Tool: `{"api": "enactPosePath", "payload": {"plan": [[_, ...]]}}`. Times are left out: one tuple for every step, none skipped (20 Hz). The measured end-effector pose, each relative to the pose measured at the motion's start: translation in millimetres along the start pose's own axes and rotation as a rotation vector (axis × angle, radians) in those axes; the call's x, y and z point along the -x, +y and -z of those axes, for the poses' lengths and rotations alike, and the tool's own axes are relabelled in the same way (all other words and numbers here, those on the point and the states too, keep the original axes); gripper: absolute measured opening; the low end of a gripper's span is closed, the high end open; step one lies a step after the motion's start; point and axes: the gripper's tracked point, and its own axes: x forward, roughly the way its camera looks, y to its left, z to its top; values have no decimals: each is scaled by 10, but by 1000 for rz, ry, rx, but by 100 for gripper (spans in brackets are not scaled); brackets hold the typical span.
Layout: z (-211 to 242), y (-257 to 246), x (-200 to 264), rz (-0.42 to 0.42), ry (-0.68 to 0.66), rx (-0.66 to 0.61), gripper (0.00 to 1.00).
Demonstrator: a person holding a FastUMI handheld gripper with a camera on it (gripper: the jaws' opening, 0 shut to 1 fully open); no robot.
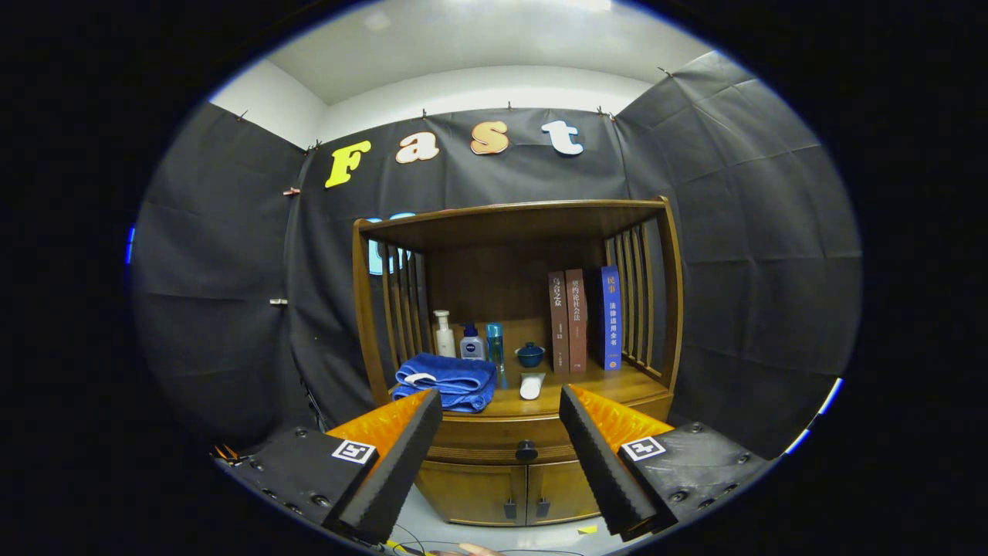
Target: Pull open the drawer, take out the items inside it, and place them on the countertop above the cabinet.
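Staged household corner inside a cloth-walled recording booth. Wooden cabinet carrying books, toiletry bottles, folded blue towel. Gripper fingers spread apart, holding nothing.

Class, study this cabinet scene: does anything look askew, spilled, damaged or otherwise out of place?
Nothing stands out. The drawer is shut, its knob between the open gripper fingers. On the countertop, the books and bottles stand upright, and the blue towel lies folded.

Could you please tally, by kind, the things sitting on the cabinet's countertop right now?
Books: 3
Bottles: 3
Folded blue towel: 1
Small blue lidded bowl: 1
Small white object: 1
Total: 9

The claw is open, ahead of the drawer knob; drawer shut.
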Motion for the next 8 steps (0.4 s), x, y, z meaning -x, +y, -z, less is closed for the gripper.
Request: {"api": "enactPosePath", "payload": {"plan": [[-17,2,14,-1,-2,1,100],[-28,4,20,1,-5,5,99],[-34,-4,29,4,-8,10,100],[-39,-4,36,7,-11,15,100],[-35,-8,39,11,-11,20,100],[-35,-4,42,15,-11,24,100],[-35,-2,44,17,-10,27,100],[-27,-4,39,19,-8,28,100]]}}
